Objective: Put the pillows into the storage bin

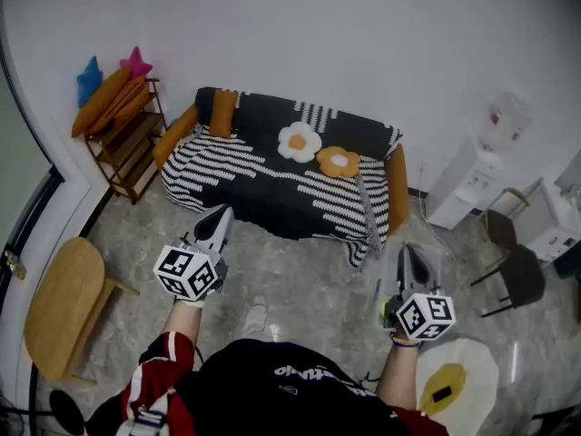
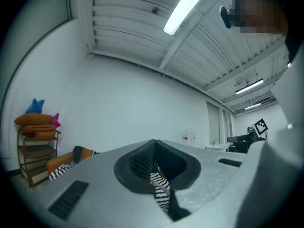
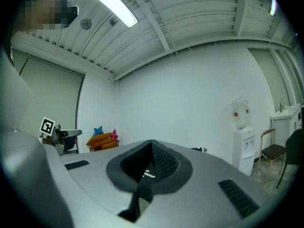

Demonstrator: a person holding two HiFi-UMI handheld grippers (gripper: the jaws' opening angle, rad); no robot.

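Facing white, orange daisy-shaped pillows [image 1: 298,141], left tool [image 1: 219,214] and right tool [image 1: 411,252] are closed, empty.

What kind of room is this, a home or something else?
Probably a living-room corner set up inside an office or workshop: a sofa with flower pillows and a wooden shelf, but also a water dispenser and a bare ribbed ceiling.

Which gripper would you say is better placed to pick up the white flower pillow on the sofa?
Probably left: in the head view the left gripper is nearer the white pillow, while the right gripper is farther, nearer the orange pillow. Both are shut.
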